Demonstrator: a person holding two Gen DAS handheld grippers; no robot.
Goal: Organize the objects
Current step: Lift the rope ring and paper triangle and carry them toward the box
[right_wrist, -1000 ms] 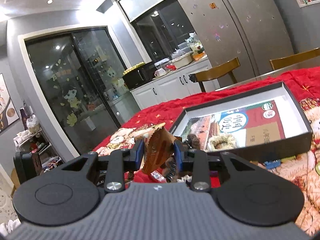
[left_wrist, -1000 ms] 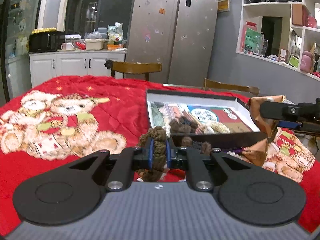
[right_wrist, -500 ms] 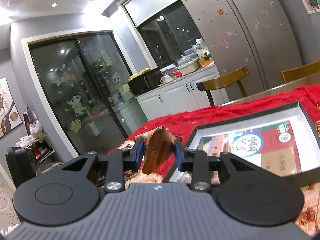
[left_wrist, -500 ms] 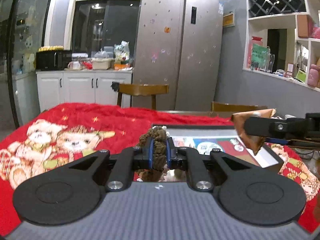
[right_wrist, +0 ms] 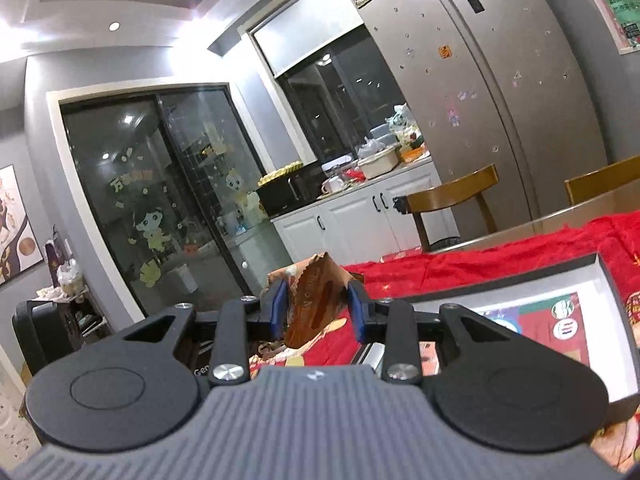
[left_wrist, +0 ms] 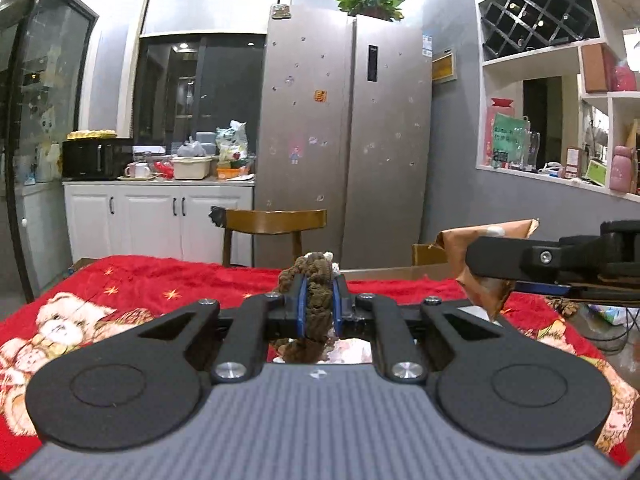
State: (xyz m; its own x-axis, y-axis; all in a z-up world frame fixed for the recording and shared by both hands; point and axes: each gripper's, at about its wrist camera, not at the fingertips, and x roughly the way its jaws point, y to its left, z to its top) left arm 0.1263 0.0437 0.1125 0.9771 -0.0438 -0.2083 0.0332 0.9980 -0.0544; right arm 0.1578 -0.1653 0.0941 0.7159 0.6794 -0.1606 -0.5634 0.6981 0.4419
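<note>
the left gripper [left_wrist: 319,304] is clenched on a braid [left_wrist: 316,308], a dark brown, fuzzy, knotted cord that stands upright between the blue pads [left_wrist: 302,308]. it sticks out above the fingertips, with a pale bit at its top, and hangs in a clump below them. the right gripper [right_wrist: 318,312] grasps a packet [right_wrist: 316,308], a brown, shiny, crinkled wrapper with a zigzag top edge and faint lettering too blurred to read. its wide faces bulge between the pads, and its lower corner points down.

in the left view the box is almost wholly hidden behind the gripper body. in the right view the box [right_wrist: 600,276] is cut off by the gripper; only its dark rim, white inner wall and a printed sheet show.

both things are held up over the red cloth [left_wrist: 160,280], the packet to the right of the braid, with the box below and right of the packet.
</note>
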